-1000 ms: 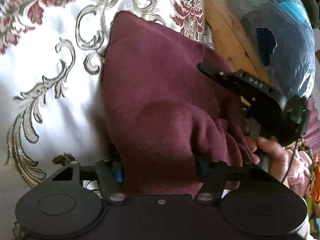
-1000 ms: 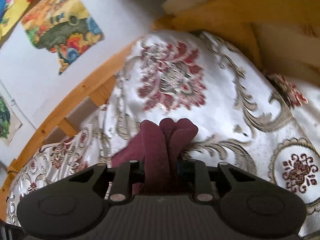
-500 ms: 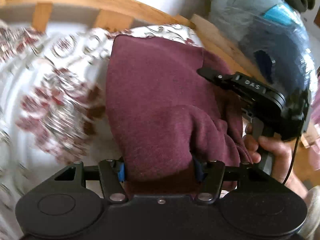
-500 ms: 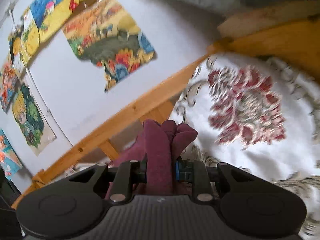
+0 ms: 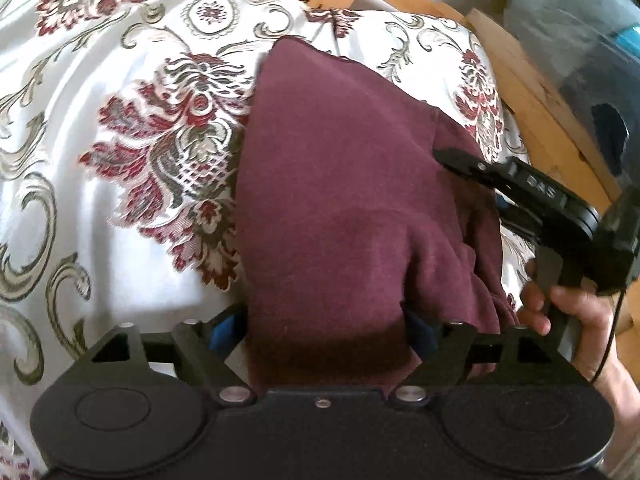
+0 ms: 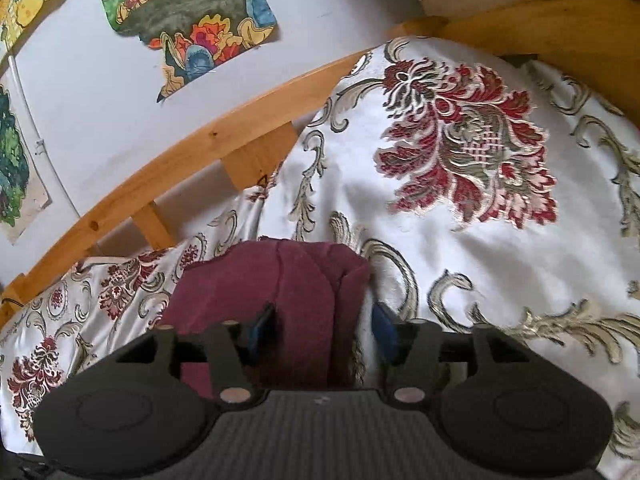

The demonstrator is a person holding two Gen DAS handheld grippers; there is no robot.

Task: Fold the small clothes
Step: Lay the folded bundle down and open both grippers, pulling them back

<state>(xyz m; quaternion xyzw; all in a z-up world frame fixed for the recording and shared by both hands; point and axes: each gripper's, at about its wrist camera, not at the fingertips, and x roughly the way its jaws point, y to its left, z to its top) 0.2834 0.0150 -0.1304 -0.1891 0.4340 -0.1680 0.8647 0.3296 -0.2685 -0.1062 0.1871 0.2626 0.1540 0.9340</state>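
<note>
A folded maroon garment (image 5: pixel 340 184) lies on the white floral bedspread (image 5: pixel 100 208). My left gripper (image 5: pixel 322 334) straddles its near end. The jaws are opening, the cloth still fills the space between the blue pads, and the left pad stands just off its edge. My right gripper (image 6: pixel 322 332) straddles the bunched right end of the garment (image 6: pixel 288 280). Its jaws are opening too, and a gap shows beside the right pad. In the left wrist view a hand (image 5: pixel 568 308) holds that right gripper, and one of its fingers (image 5: pixel 460 162) rests against the cloth.
A wooden bed rail (image 6: pixel 192 144) runs behind the bedspread, with paper pictures (image 6: pixel 192 20) on the white wall above it. A plastic-wrapped bundle (image 5: pixel 580 40) sits past the wooden edge at the right. Bare bedspread (image 6: pixel 480 240) stretches to the right of the garment.
Both pairs of jaws have widened and let go of the maroon cloth. The garment has slackened and spread onto the bedspread, and both cameras have swung across the bed.
</note>
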